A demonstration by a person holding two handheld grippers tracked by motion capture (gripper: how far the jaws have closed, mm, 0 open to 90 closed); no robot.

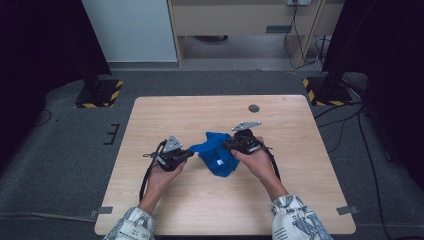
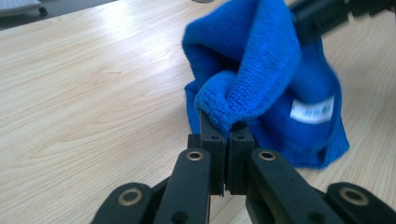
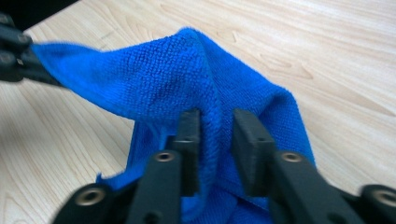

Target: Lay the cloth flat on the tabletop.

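Left gripper (image 2: pixel 226 140) is clamped on a bunched corner of the blue cloth (image 1: pixel 216 152) mid-table (image 1: pixel 210 210), while the right gripper (image 3: pixel 215 135) has its jaws parted around a fold, pads not pressing it.

Wooden table (image 1: pixel 210 107), grey carpet floor (image 1: pixel 65 150), pale cabinet (image 1: pixel 240 20)

The high view looks forward and down from above the person's side, taking in the whole bench (image 1: pixel 280 200) from well off. Each claw view rides low and close behind its own jaws, skimming the benchtop. All three share the blue cloth (image 1: pixel 216 152) at mid-frame, from opposite sides.
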